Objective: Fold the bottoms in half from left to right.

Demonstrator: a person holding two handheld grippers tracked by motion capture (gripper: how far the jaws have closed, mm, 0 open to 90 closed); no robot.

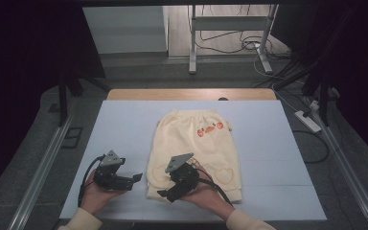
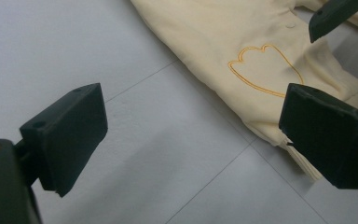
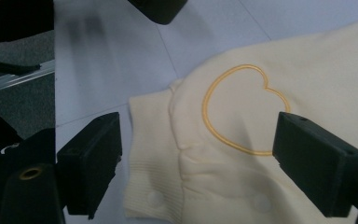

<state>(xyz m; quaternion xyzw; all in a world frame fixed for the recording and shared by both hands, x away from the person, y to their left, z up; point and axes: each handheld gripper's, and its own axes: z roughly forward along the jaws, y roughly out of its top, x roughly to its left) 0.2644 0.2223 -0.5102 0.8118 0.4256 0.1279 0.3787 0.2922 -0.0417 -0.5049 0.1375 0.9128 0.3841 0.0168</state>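
Pale yellow baby pants (image 1: 196, 148), spread flat on the white mat, heart outlines at cuffs

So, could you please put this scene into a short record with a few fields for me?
surface: light grey mat on a wooden table
garment: pale yellow baby trousers, lying flat, waistband at the far end
decoration: orange heart outline on each leg, small orange print near the waistband
left gripper: open, over bare mat beside the left leg's cuff, holding nothing
right gripper: open, above the left leg's cuff, jaws either side of the heart, no grip yet
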